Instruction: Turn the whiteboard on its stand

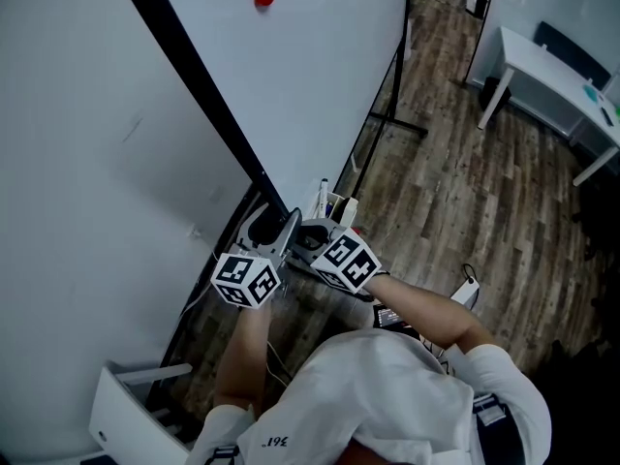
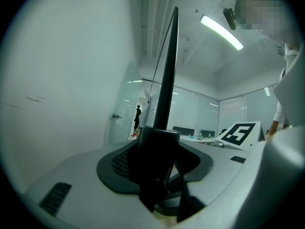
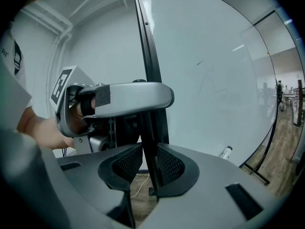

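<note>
While the left tongs (image 2: 159, 163) and right tongs (image 3: 148, 168) clamp its black frame (image 1: 194, 76), the whiteboard (image 1: 320, 85) sits on its stand (image 1: 392, 114).
Both grip near the lower corner, side by side, above the wooden floor (image 1: 465, 182).

This is looking like an office or meeting room: a large whiteboard (image 1: 320, 66) on a black stand (image 1: 392, 114) is standing over wood-plank flooring (image 1: 465, 182), a white desk (image 1: 542, 61) with a dark chair (image 1: 572, 51) is sitting alongside, and glass partitions (image 2: 190, 113) are running beneath a ceiling strip light (image 2: 221, 32).
</note>
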Demonstrator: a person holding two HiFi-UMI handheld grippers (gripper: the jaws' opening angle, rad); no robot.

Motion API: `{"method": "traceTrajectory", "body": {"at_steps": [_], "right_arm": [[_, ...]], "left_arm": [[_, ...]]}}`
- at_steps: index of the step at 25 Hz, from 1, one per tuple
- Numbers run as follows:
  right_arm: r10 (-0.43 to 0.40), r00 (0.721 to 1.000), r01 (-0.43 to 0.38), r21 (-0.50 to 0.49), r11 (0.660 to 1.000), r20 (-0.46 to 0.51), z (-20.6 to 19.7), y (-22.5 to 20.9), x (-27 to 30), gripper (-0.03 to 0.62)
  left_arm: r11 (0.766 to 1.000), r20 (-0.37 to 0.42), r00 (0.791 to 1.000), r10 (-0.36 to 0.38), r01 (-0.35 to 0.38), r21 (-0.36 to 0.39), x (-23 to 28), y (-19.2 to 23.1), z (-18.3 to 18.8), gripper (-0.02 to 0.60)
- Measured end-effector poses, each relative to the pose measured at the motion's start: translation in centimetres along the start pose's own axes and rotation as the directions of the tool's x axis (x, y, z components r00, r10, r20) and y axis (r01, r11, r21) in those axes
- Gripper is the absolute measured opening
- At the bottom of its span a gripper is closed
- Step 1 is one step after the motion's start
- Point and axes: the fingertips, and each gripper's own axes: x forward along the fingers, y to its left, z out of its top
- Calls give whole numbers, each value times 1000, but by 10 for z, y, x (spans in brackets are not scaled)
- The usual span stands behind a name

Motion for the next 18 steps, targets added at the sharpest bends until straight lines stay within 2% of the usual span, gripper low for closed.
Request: {"method": "traceTrajectory", "body": {"at_steps": [18], "right_arm": [[-13, 1000, 12, -38, 999, -17, 14, -13, 31, 107]], "left_arm": [[1000, 5, 1000, 25, -25, 3, 10, 36, 9, 206]]}}
